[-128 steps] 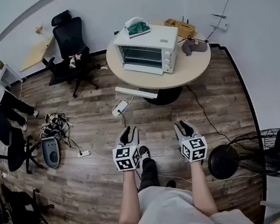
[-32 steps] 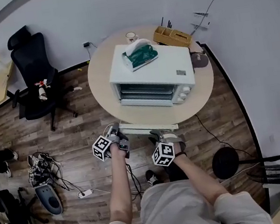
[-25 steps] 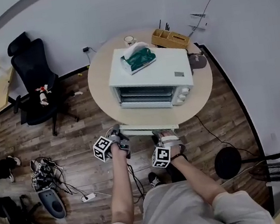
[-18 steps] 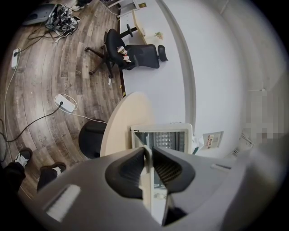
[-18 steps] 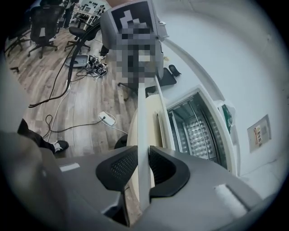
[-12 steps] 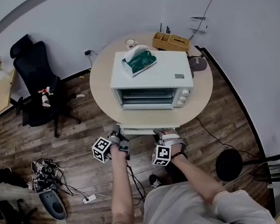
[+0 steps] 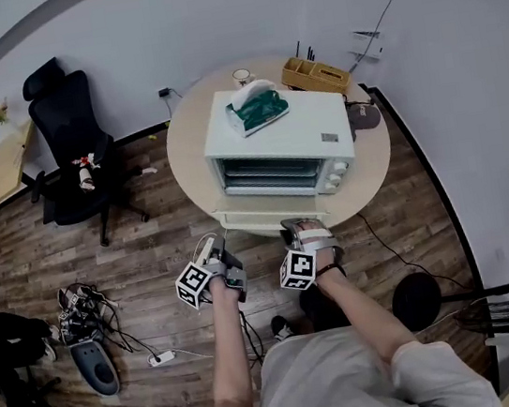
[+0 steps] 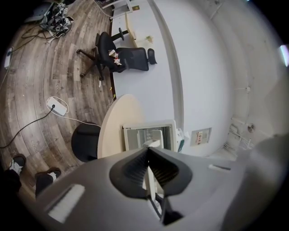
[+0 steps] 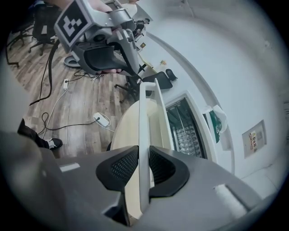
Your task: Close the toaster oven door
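L gripper [image 7: 214, 251], R gripper [image 7: 297, 230] clamped on handle [image 9: 143, 113]

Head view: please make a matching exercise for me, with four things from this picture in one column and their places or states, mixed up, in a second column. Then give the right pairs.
Things
1. oven door
2. green tissue pack
3. black office chair
4. left gripper

Places or states
A. standing on the wooden floor
B. open, not yet shut
C. lying on top of the toaster oven
D. shut on the door handle

Right pairs: 1-B, 2-C, 3-A, 4-D
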`<state>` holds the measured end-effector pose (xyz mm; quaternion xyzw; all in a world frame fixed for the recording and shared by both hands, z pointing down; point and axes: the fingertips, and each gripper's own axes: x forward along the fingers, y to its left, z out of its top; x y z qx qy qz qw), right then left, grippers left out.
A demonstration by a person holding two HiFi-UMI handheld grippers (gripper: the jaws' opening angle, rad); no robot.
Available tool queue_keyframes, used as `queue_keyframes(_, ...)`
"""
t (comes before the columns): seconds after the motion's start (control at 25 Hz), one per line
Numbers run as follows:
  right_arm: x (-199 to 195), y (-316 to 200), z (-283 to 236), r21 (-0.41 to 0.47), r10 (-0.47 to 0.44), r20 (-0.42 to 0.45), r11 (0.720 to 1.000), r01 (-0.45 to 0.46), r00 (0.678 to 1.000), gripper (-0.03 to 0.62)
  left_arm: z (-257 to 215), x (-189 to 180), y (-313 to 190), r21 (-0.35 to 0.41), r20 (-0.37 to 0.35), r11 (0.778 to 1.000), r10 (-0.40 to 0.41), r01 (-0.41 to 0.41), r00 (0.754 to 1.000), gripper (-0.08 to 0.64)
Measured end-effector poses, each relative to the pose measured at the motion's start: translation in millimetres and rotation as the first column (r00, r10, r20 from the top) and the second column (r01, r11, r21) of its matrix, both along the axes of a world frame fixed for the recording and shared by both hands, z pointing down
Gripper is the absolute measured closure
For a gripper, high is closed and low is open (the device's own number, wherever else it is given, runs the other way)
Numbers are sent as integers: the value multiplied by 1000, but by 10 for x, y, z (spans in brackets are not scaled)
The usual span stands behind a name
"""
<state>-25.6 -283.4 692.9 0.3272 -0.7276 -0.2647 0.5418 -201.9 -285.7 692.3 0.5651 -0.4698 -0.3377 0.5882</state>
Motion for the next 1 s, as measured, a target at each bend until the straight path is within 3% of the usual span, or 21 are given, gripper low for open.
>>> queue_keyframes(0.24, 39, -131, -149, 26, -2, -8, 1000, 2, 1000, 517, -199, 182, 76, 74, 133, 994, 68, -79, 989, 503)
queue_keyframes(0.52, 55, -322, -333, 50, -9, -1, 999, 9, 1000, 515, -474, 318, 86, 135, 295, 978, 113, -159, 949, 502)
queue_keyframes(1.0, 154, -698, -606, 112, -10, -31, 994, 14, 999, 515, -628, 509, 81, 161, 394, 964, 135, -213, 909, 503)
